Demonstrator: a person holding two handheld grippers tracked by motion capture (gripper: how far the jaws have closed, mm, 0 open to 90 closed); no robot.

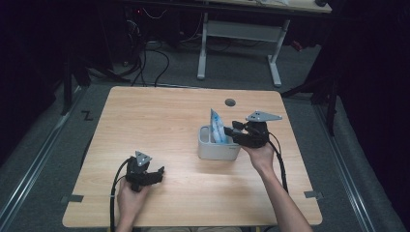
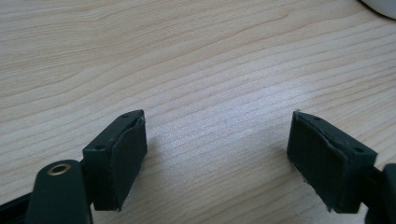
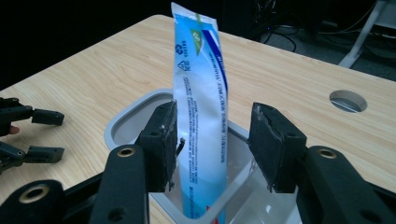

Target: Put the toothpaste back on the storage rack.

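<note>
While the light wood-grain tabletop point(image 1: 164, 121) carries few items, each is entered below from left to right, placed relative to the white rounded plastic bin point(image 1: 217, 147).

Item 1. Left gripper point(image 1: 153, 175): black, two-jaw, held low by the person's left hand point(image 1: 130, 195), well to the left of the bin and nearer the person. In the left gripper view its pads point(image 2: 126, 154) stand wide apart over bare wood with nothing between them. A sliver of the bin's white wall point(image 2: 380, 7) shows at that view's upper right corner.

Item 2. White rounded plastic bin: open-topped, standing right of the table's middle. A round cable hole point(image 1: 230, 102) lies beyond it.

Item 3. Blue-and-white flat plastic pouch point(image 3: 201, 116): standing inside the bin, long axis close to upright, its top leaning slightly, its upper half well above the rim point(image 3: 135, 105).

Item 4. Right gripper point(image 1: 231, 131): black, with grey three-cornered plate, held by the right hand point(image 1: 261, 157) just right of the bin, reaching over the rim. Its jaws are parted, one pad point(image 3: 163, 140) touching or just beside the pouch's flat face, the other clear of it; no squeeze is evident.

Governing relation: the pouch sits straight ahead between the right gripper's jaws, upright across their closing line. This hand is by far the nearer, so closing there, or drawing away, appears the likely next move.
</note>
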